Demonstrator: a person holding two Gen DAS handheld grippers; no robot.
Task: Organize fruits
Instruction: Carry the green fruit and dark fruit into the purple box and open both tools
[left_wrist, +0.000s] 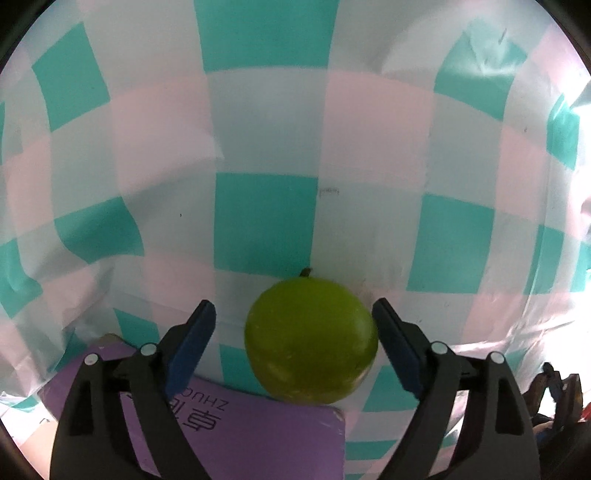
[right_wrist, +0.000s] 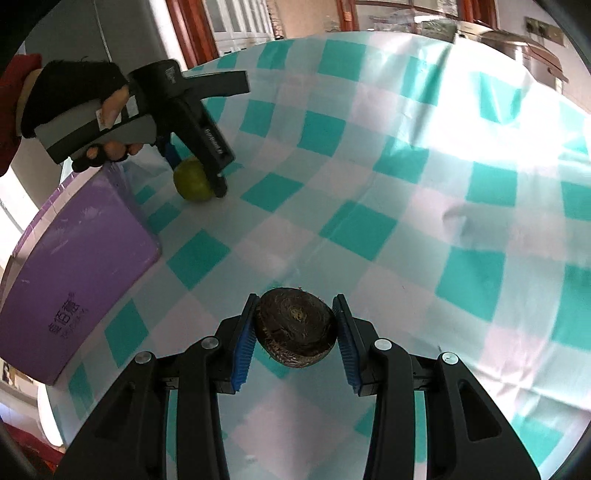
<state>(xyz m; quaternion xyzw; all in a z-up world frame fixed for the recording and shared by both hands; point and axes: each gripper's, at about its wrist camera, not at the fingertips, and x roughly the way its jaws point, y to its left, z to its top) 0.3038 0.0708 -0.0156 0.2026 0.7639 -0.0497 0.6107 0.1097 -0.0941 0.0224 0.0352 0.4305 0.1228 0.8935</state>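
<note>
Between the right gripper (right_wrist: 295, 325) pads, a dark, rough, perhaps fibrous fruit (right_wrist: 295, 326).

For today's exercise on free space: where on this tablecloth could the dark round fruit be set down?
Free: the wide checked tablecloth right of the green apple and beyond the dark fruit. Crowded: the left edge, where purple box, apple and left gripper cluster.

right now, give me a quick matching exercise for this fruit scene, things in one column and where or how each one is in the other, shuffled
Things:
1. green apple
2. brown fruit
3. purple box
4. checked tablecloth

States:
A. clamped between the right gripper's blue pads
B. spread over the table under everything
C. on the cloth between the left gripper's open jaws
D. standing at the table's edge beside the apple

Pairs: 1-C, 2-A, 3-D, 4-B
</note>
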